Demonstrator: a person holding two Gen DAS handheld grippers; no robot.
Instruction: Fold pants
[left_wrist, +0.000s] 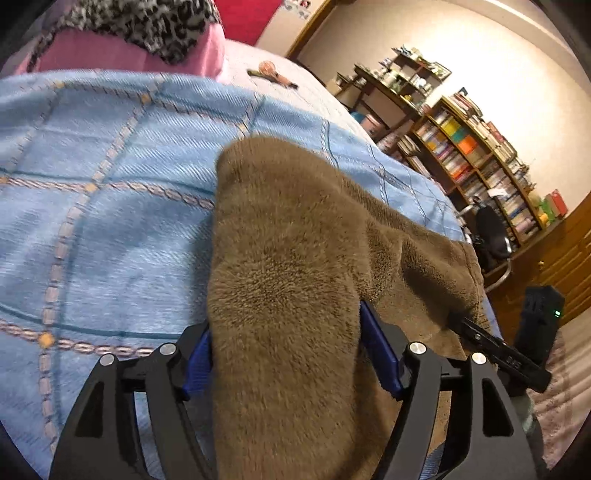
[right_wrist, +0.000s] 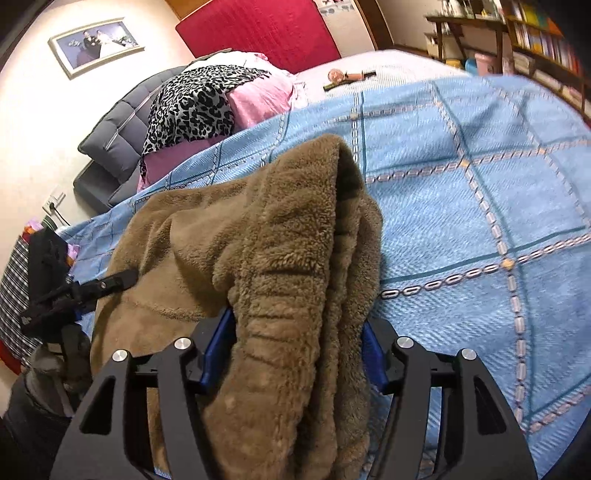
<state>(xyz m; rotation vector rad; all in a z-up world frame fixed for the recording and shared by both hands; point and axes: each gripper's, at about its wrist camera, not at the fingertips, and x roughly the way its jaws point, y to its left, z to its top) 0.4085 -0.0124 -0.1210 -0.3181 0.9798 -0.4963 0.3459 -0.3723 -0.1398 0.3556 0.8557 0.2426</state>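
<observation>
You are holding 1 pair of brown fleece pants (left_wrist: 288, 240) on the blue checked blanket (left_wrist: 110, 184) that is covering the bed (right_wrist: 399, 62). The pants are lying bunched along the near edge of the blanket, with 1 end in each gripper.

The left gripper (left_wrist: 286, 354) is standing with its 2 blue-padded fingers (left_wrist: 197, 365) spread wide and a thick fold of the pants filling the gap; you cannot tell whether the pads are pressing it. The right gripper (right_wrist: 299, 350) is sitting the same way around the ribbed end of the pants, and again the press is unclear. The 2 grippers are close, side by side.

Ahead of both, the blanket is lying flat and bare, giving open room toward the far side. At the head of the bed, 1 pink pillow (right_wrist: 258, 99) is sitting under 1 leopard-print cloth (right_wrist: 192, 107), and 1 hairbrush (right_wrist: 349, 75) is lying beyond the blanket. A red headboard (right_wrist: 258, 33), 1 framed picture (right_wrist: 96, 44) and a grey sofa (right_wrist: 118, 147) are standing on that side; bookshelves (left_wrist: 480, 158) and 1 black chair (left_wrist: 491, 232) are lining the other wall.
</observation>
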